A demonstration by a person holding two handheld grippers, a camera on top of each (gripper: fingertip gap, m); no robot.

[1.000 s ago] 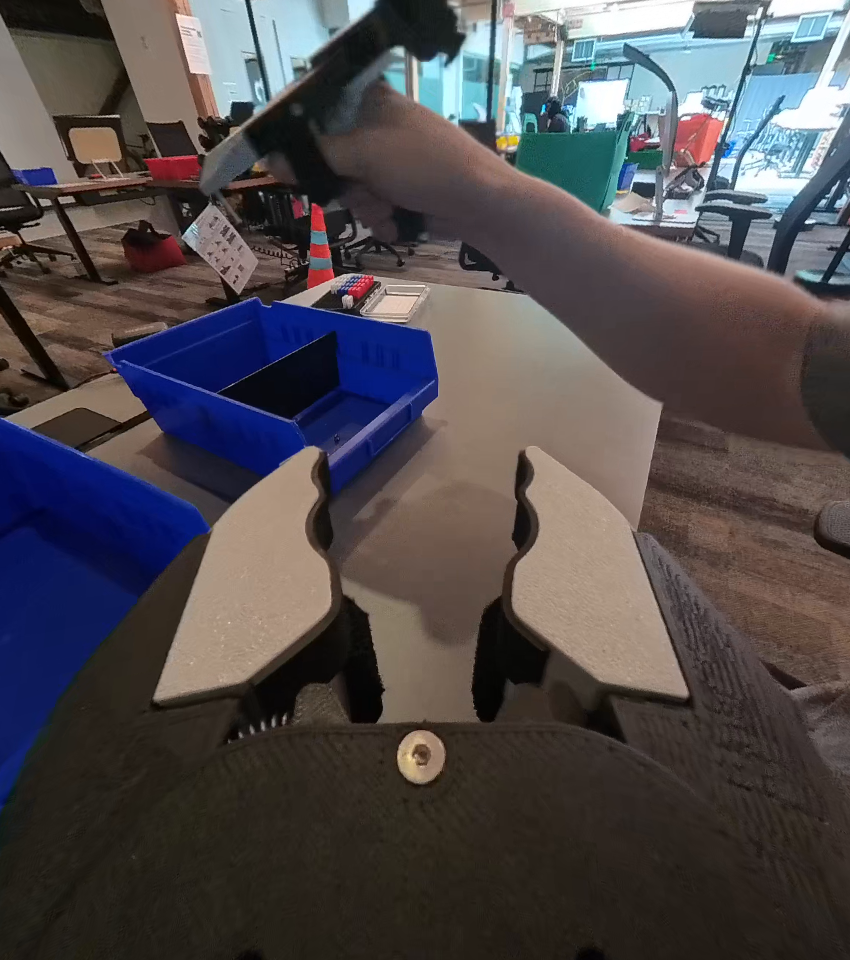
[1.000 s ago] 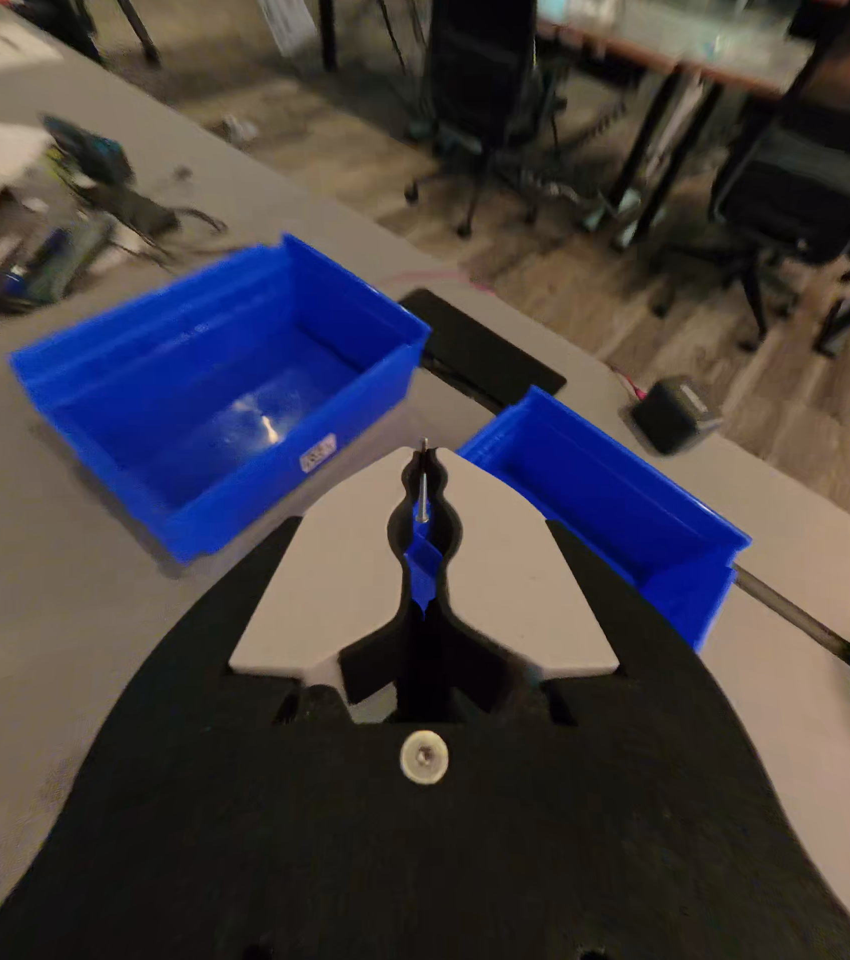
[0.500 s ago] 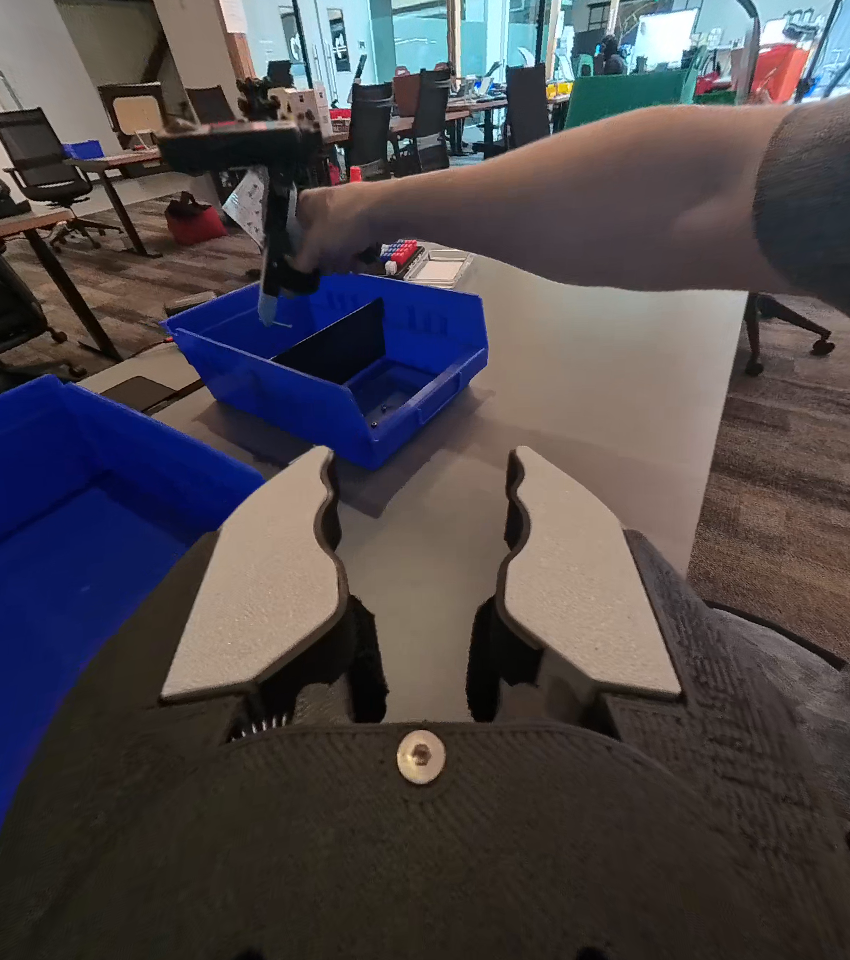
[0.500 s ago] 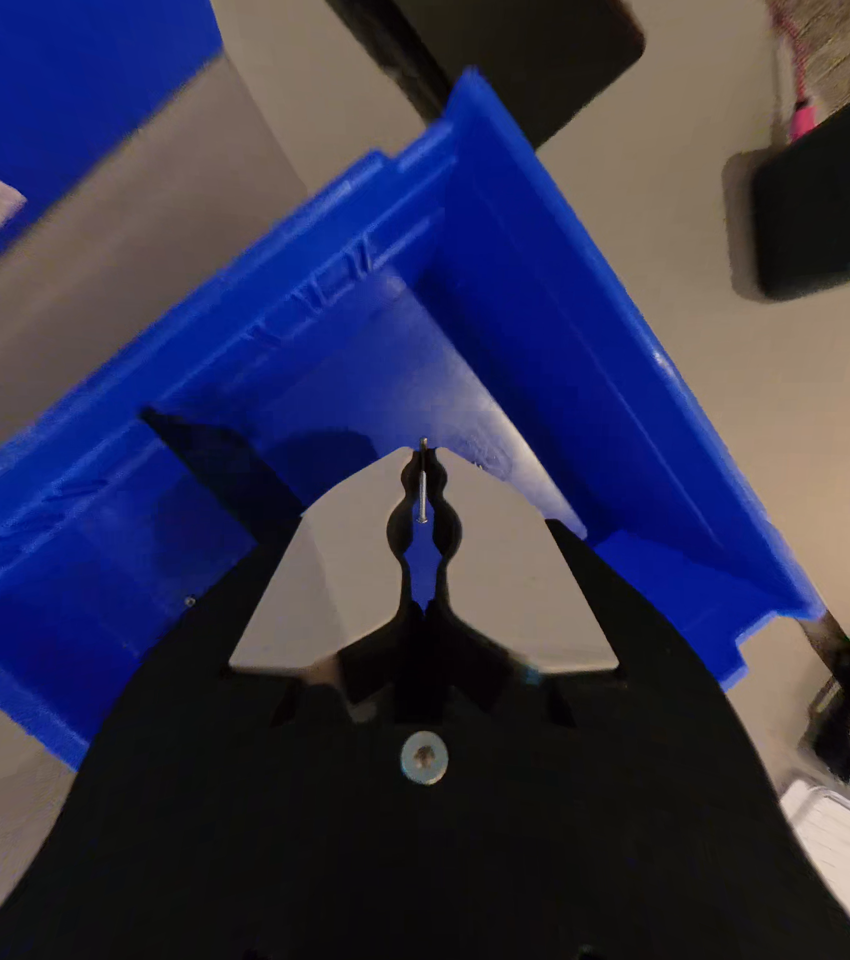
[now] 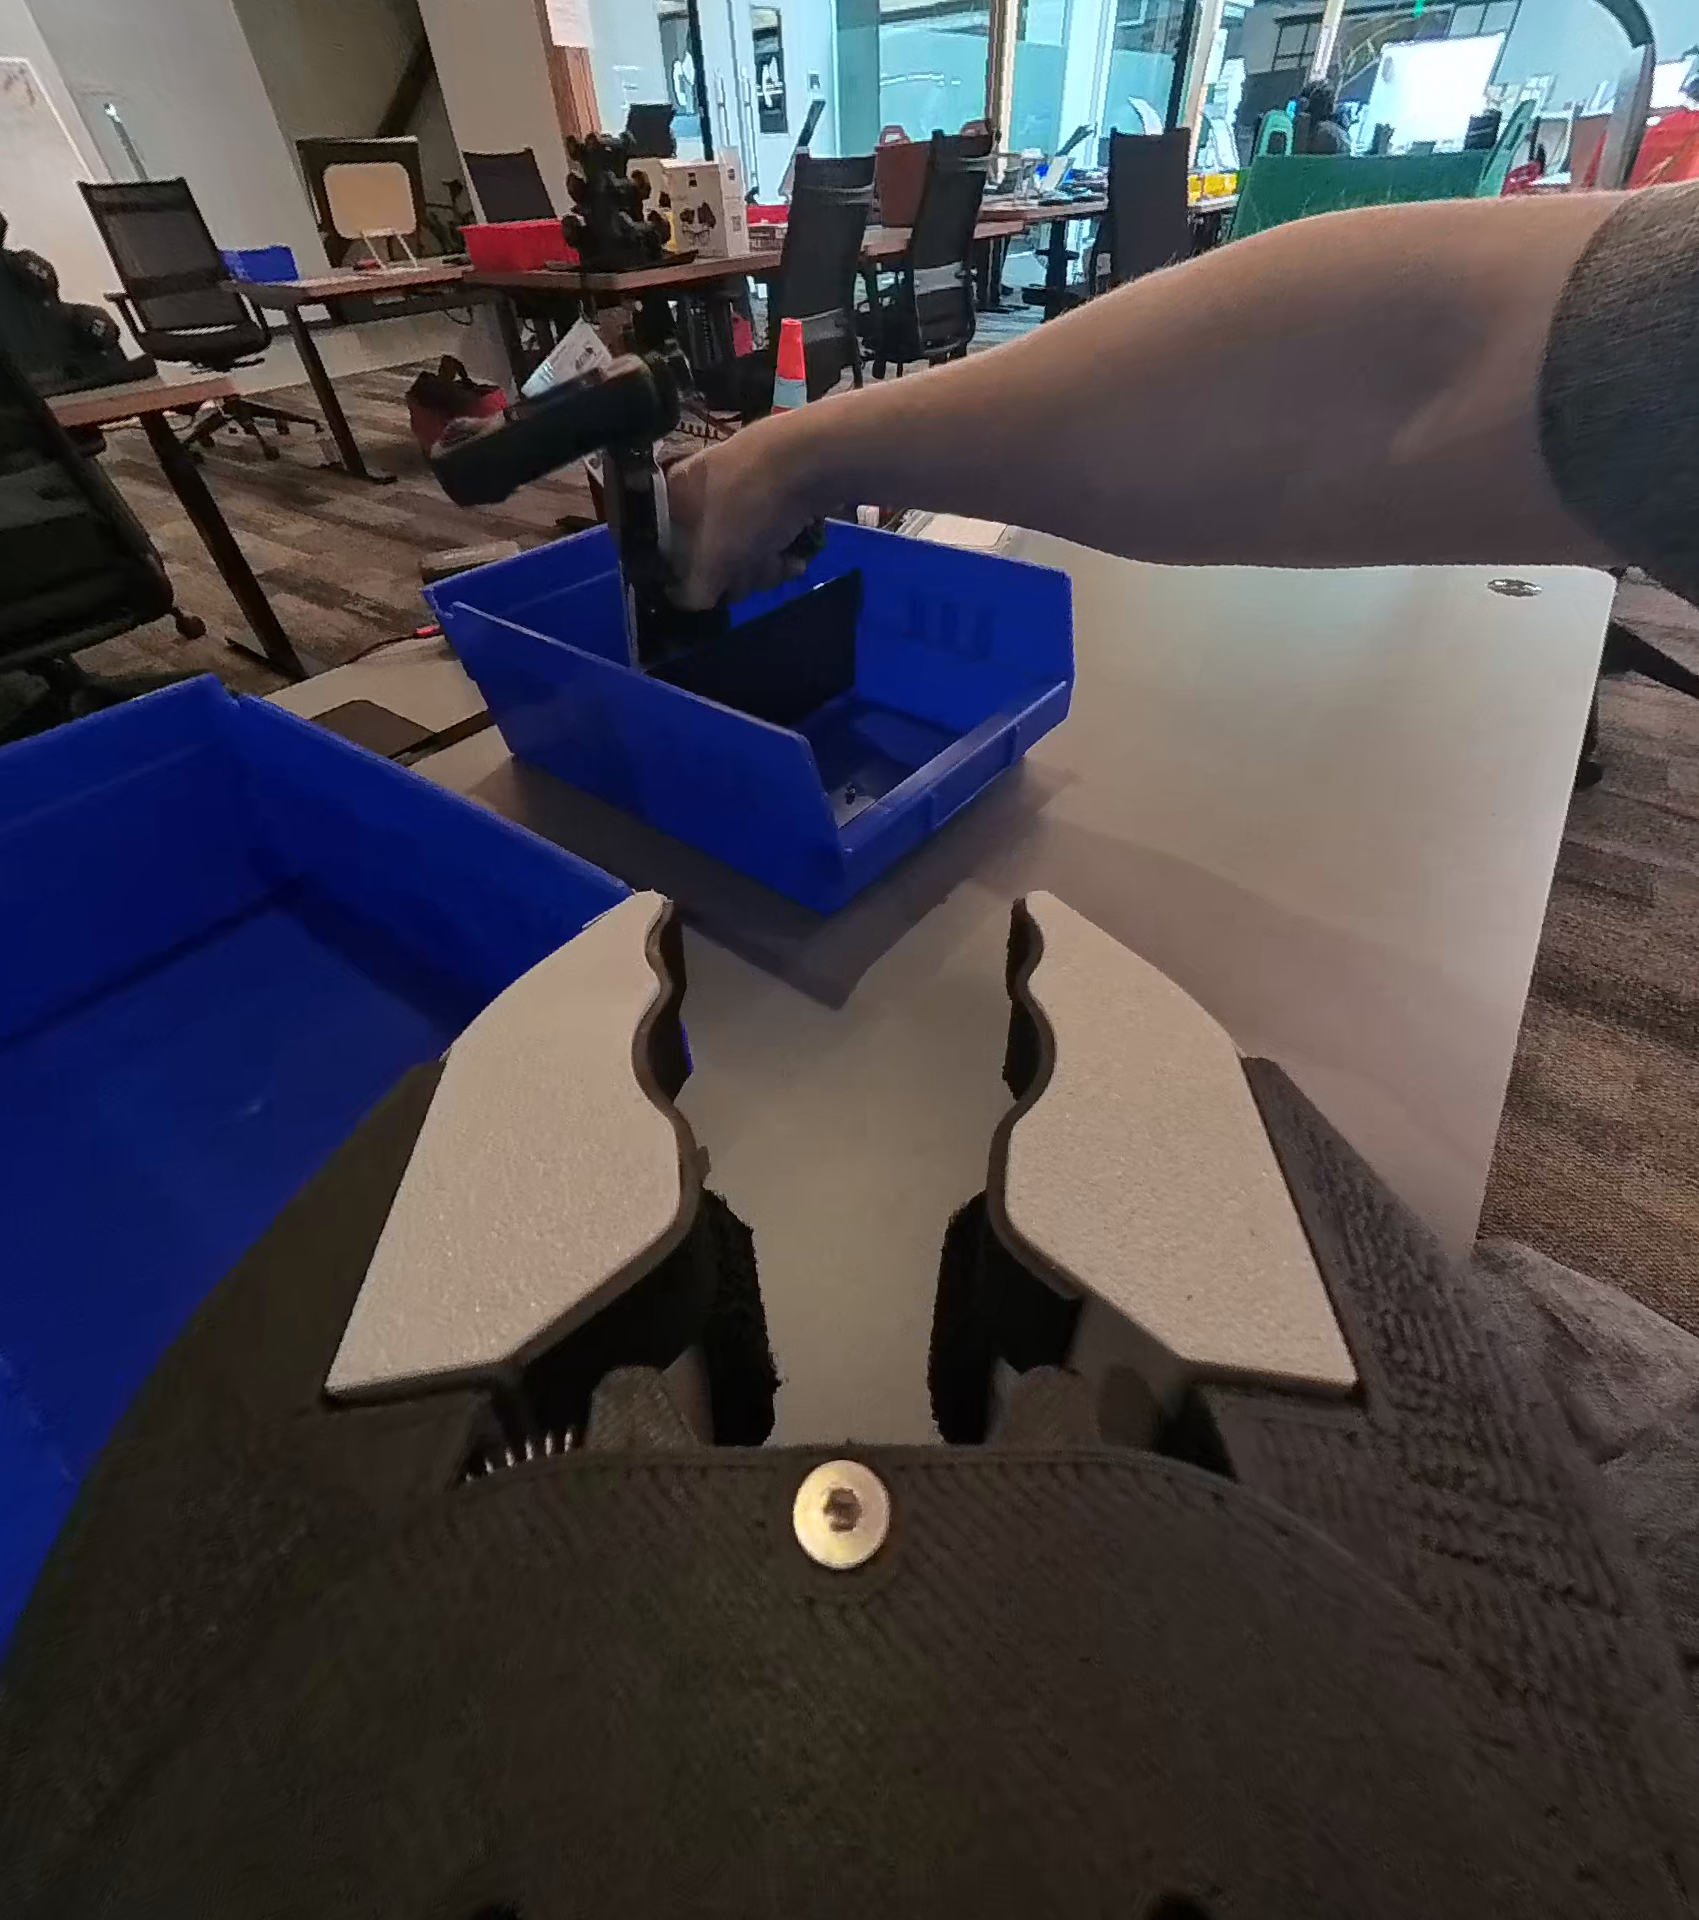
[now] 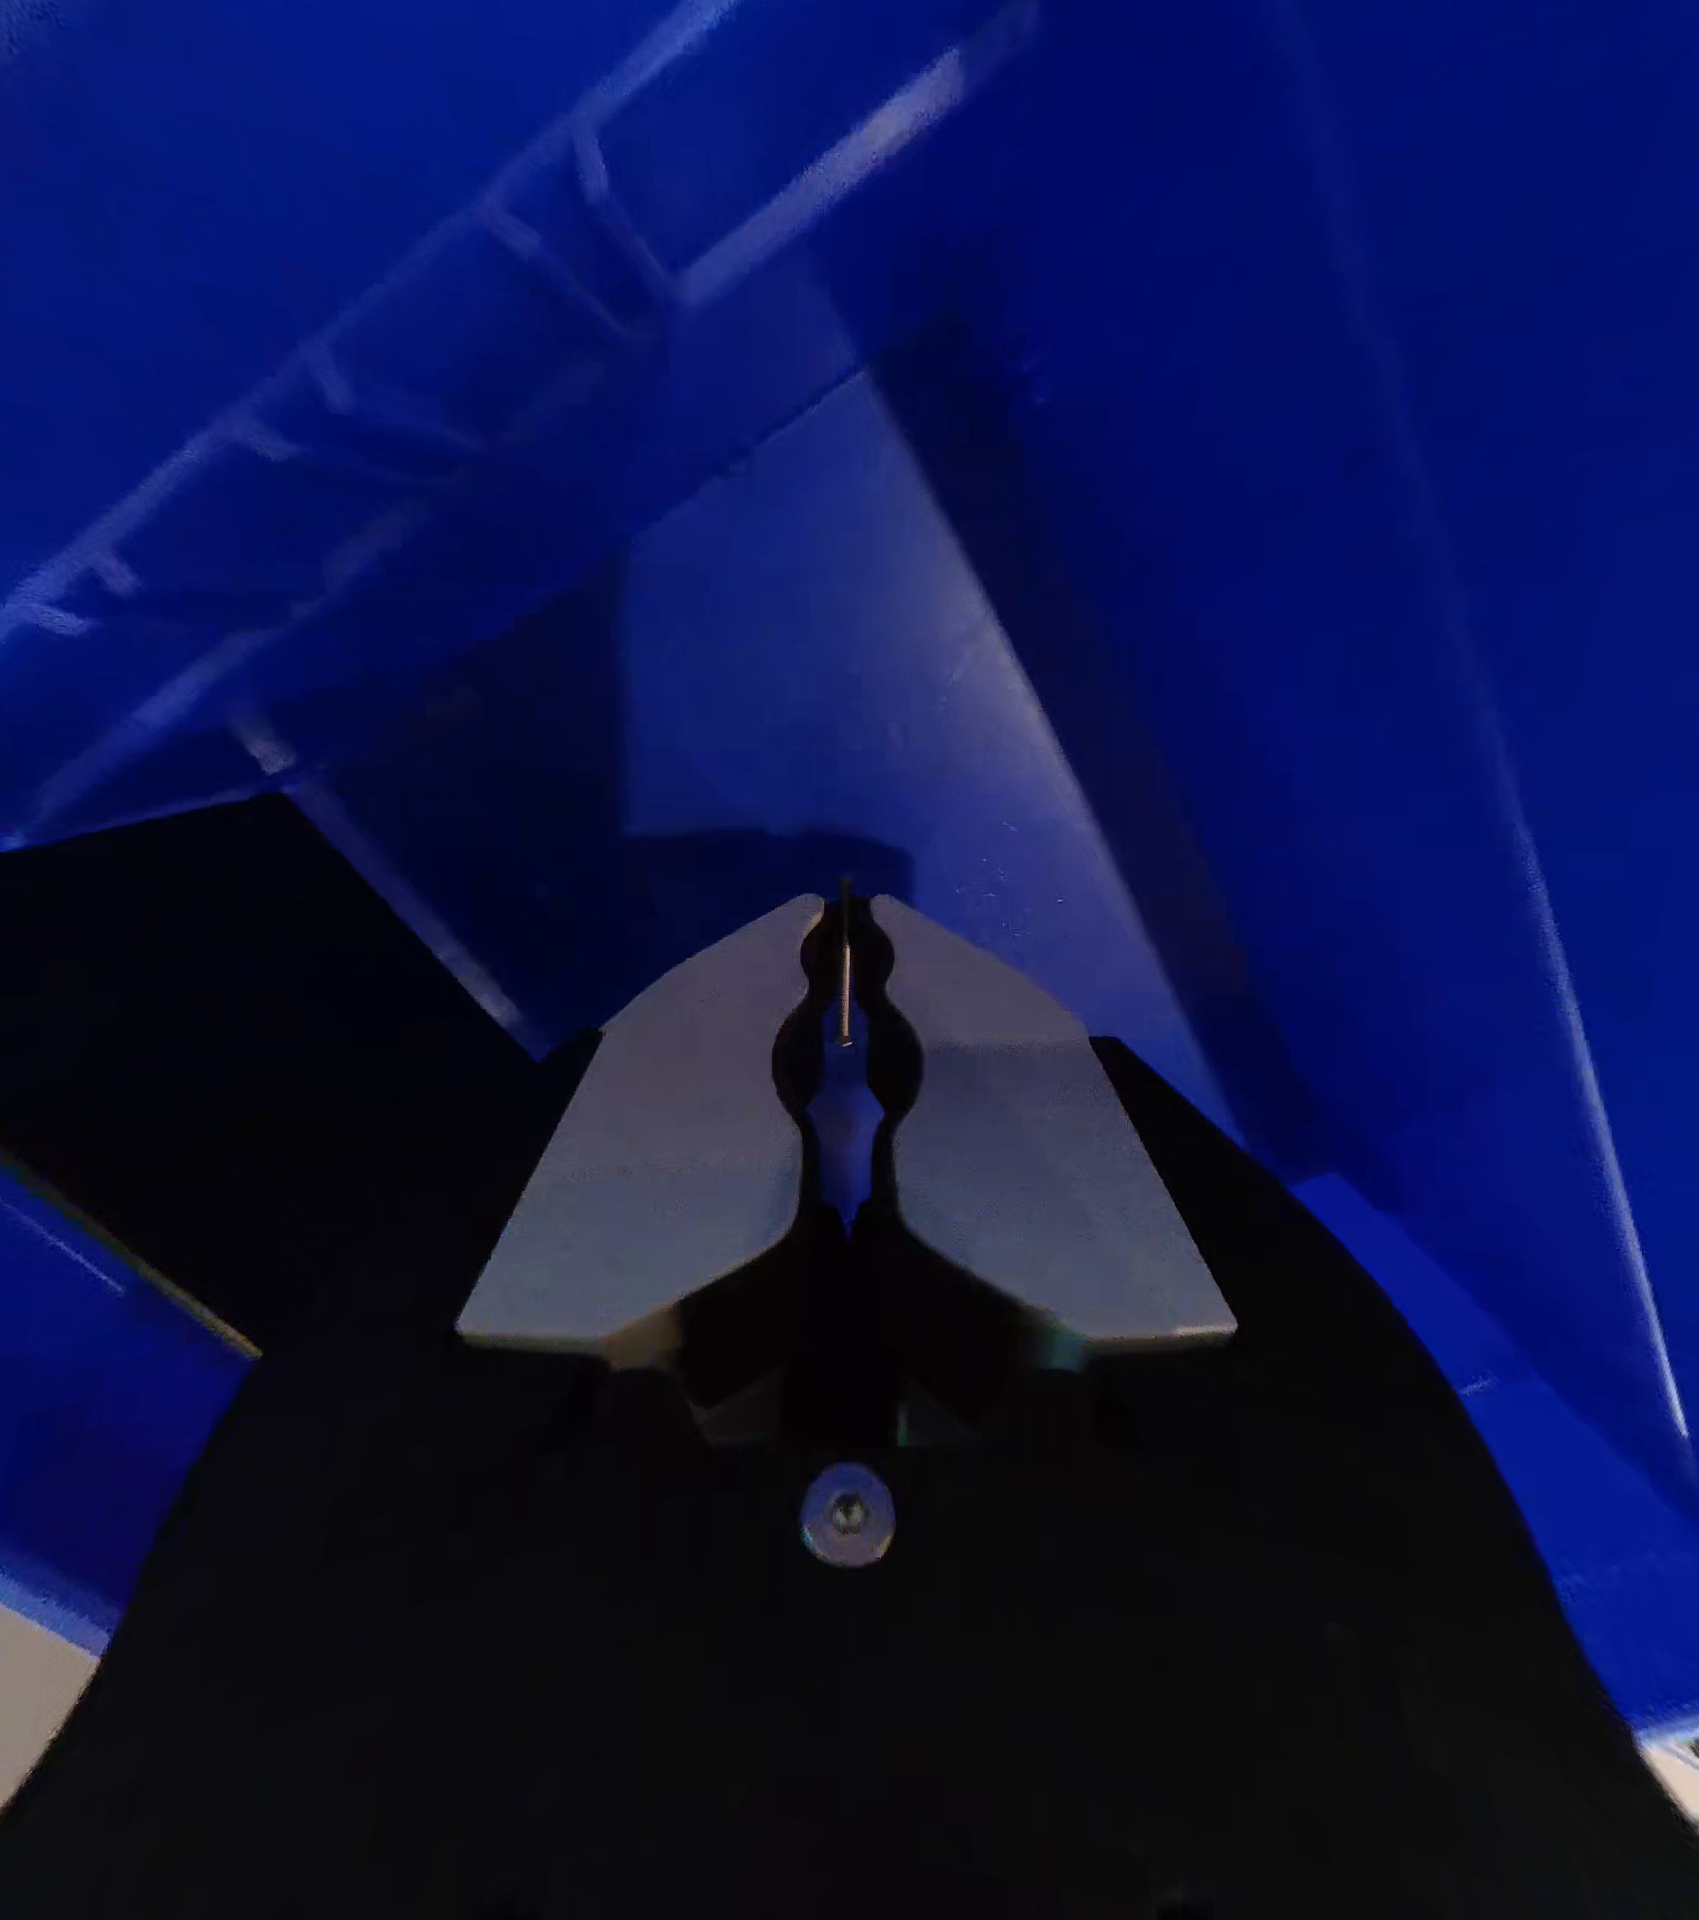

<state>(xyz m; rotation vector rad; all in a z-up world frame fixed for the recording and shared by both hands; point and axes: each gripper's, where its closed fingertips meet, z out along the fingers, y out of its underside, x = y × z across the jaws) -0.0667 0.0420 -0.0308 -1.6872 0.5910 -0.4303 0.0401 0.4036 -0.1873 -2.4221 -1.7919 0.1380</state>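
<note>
At 9 o'clock in the left wrist view, a large blue bin (image 5: pixel 201 935) is sitting on the grey table (image 5: pixel 1240 810), showing nothing inside. The left gripper (image 5: pixel 840 997) is hovering at 6 o'clock above bare tabletop, its jaws standing wide apart and gripping nothing, with its left finger just beside that bin's near corner. Toward 12 o'clock, a smaller blue bin (image 5: pixel 720 800) with an upright black divider (image 5: pixel 783 649) is receiving the right gripper (image 5: pixel 642 613), which a person's hand (image 5: pixel 731 530) is pointing straight down into the compartment on the 10 o'clock side of the divider. A small dark part (image 5: pixel 850 795) is lying on the floor of the other compartment, at 4 o'clock from the divider.

In the right wrist view, the right gripper (image 6: pixel 845 914) is pinching its jaws almost fully together on a thin metal pin (image 6: pixel 844 977), whose tip is projecting just past the fingertips toward the bin floor (image 6: pixel 803 644); whether the tip is touching cannot be told. The divider (image 6: pixel 149 1039) is lying at 9 o'clock.

Risks, as judged: the pin, being slender and smooth, could be slipping or tilting in the notch; pressing down further could be jamming its tip against the floor; a sideways drift could be knocking the divider or shifting the light bin.
</note>
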